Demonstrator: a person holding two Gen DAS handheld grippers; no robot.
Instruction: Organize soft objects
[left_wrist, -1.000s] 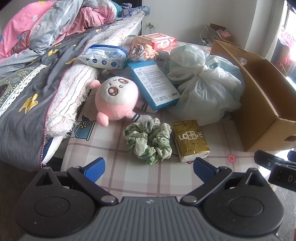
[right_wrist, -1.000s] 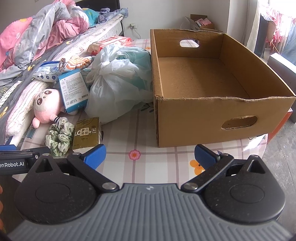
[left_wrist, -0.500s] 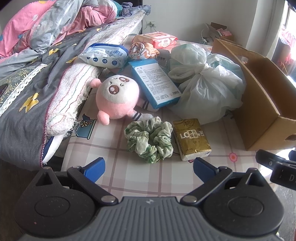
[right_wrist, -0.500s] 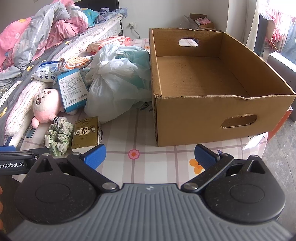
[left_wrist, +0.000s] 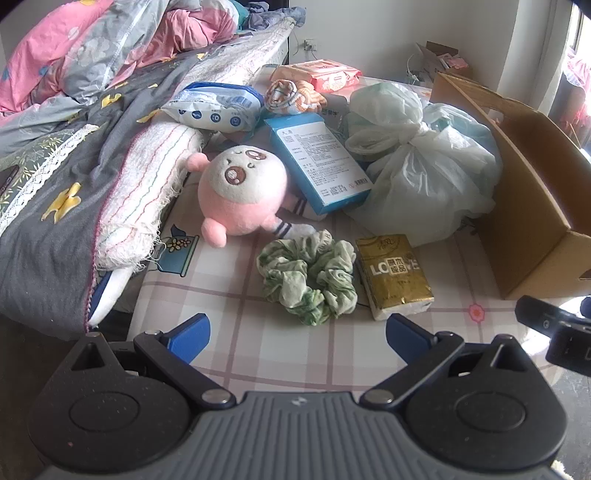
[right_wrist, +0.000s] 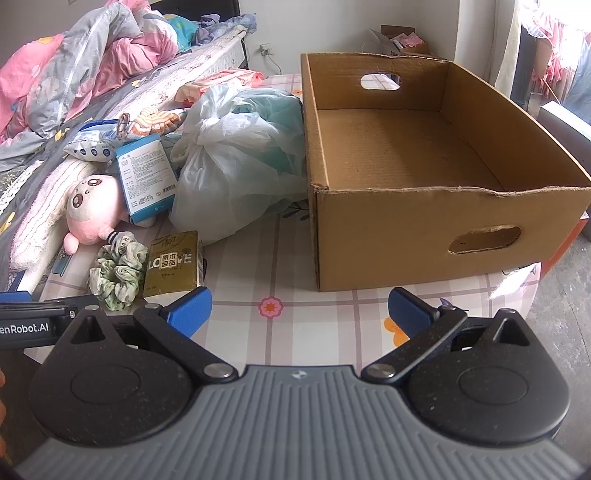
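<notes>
A green scrunchie (left_wrist: 308, 278) lies on the checked tablecloth just ahead of my open, empty left gripper (left_wrist: 297, 334). A gold tissue pack (left_wrist: 393, 275) lies right of it, a pink plush toy (left_wrist: 240, 192) behind it. A blue box (left_wrist: 319, 162), a tied plastic bag (left_wrist: 417, 158) and a blue-white pack (left_wrist: 218, 110) lie further back. My right gripper (right_wrist: 299, 308) is open and empty in front of the empty cardboard box (right_wrist: 406, 155). The scrunchie (right_wrist: 118, 275), tissue pack (right_wrist: 173, 264) and plush toy (right_wrist: 94, 208) show at its left.
A bed with a grey blanket (left_wrist: 55, 177) and a white towel (left_wrist: 144, 184) borders the table on the left. A pink wipes pack (left_wrist: 325, 75) and a striped cloth roll (left_wrist: 290, 94) lie at the back. The table edge (right_wrist: 532, 288) runs near the right gripper.
The left gripper has crept slightly forward and left; the objects sit a little lower in its view. The right gripper has barely shifted. Both stay open.
</notes>
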